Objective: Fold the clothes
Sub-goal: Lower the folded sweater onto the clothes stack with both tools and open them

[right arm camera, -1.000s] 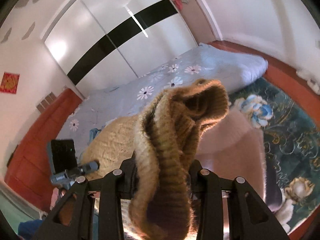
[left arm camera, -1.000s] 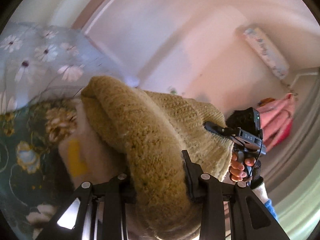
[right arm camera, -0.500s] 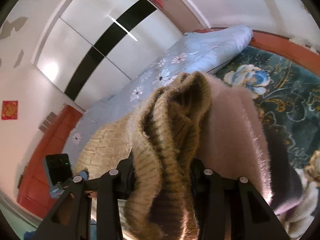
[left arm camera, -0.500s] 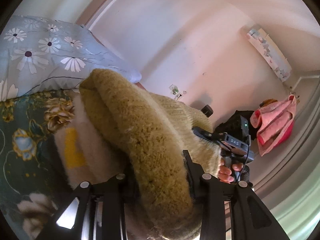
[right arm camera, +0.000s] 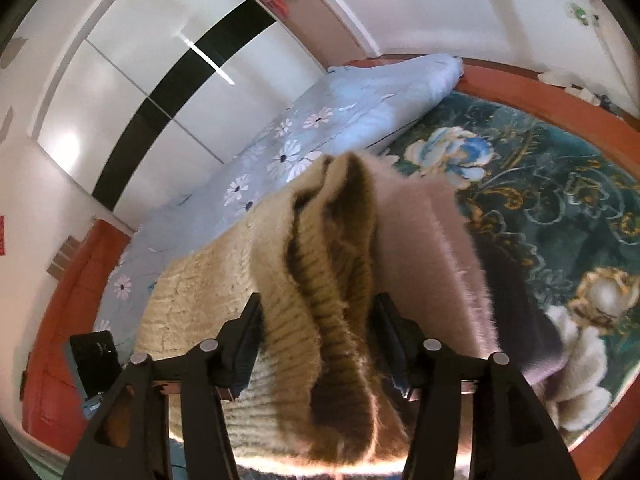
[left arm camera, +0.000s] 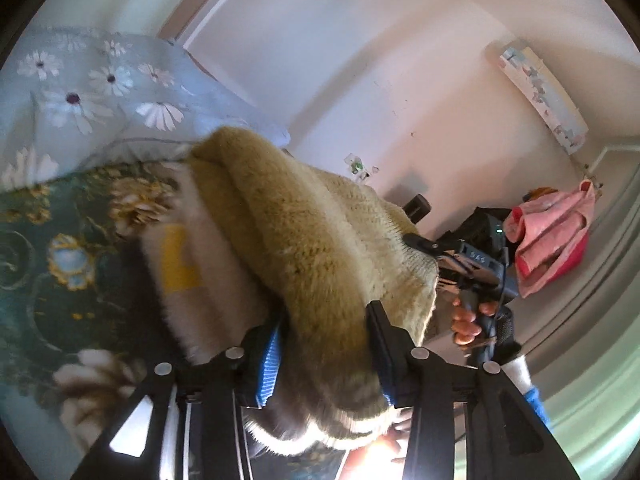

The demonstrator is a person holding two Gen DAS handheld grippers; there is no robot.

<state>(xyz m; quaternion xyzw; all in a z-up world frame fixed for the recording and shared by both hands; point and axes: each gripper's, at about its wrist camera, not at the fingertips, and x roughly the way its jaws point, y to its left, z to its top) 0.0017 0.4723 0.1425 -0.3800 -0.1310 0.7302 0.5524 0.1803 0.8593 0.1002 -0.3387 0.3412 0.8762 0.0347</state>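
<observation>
The bunched sweater (left arm camera: pixel 304 248) fills the gap of each claw, left claw (left arm camera: pixel 326 344) and right claw (right arm camera: pixel 316 332), and blocks the way straight ahead. A pink fuzzy garment (right arm camera: pixel 432 248) crowds just beside it. Open floral bedspread (right arm camera: pixel 560 200) lies beyond; the folded quilt (right arm camera: pixel 340 120) borders that room

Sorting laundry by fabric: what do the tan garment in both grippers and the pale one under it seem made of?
The tan sweater looks like chunky wool or acrylic knit: visible ribs and fuzz. The pale garment looks like brushed, fluffy knit: fine hairs along its edge.
</observation>
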